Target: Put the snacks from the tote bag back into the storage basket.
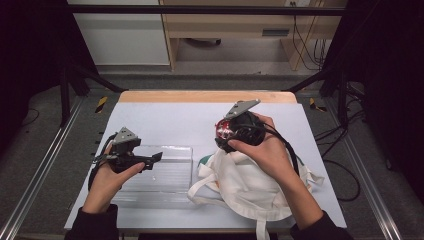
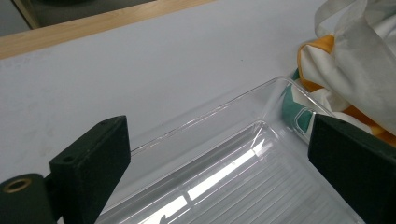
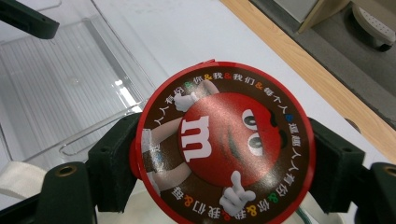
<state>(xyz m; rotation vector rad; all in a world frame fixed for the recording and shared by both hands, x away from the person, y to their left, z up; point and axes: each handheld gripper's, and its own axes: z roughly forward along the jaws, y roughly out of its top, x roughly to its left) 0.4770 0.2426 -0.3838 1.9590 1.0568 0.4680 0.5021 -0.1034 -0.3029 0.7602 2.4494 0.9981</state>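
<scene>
Two grippers work over my white table (image 1: 165,117), one in each of my hands. Largest on it is a white cloth bag (image 1: 247,187), crumpled near the front edge, with orange and green print mostly folded out of sight. Beside it on the left lies a clear plastic tray (image 1: 170,172), hard to make out against the tabletop. My left gripper (image 1: 150,159) hovers above that tray, jaws spread wide with nothing between them. My right gripper (image 1: 223,132) hangs over the bag's far edge, its jaws clamped on either side of a round red candy tin (image 3: 224,144). From above my hand hides most of the tin; up close, its lower rim is cut off.
</scene>
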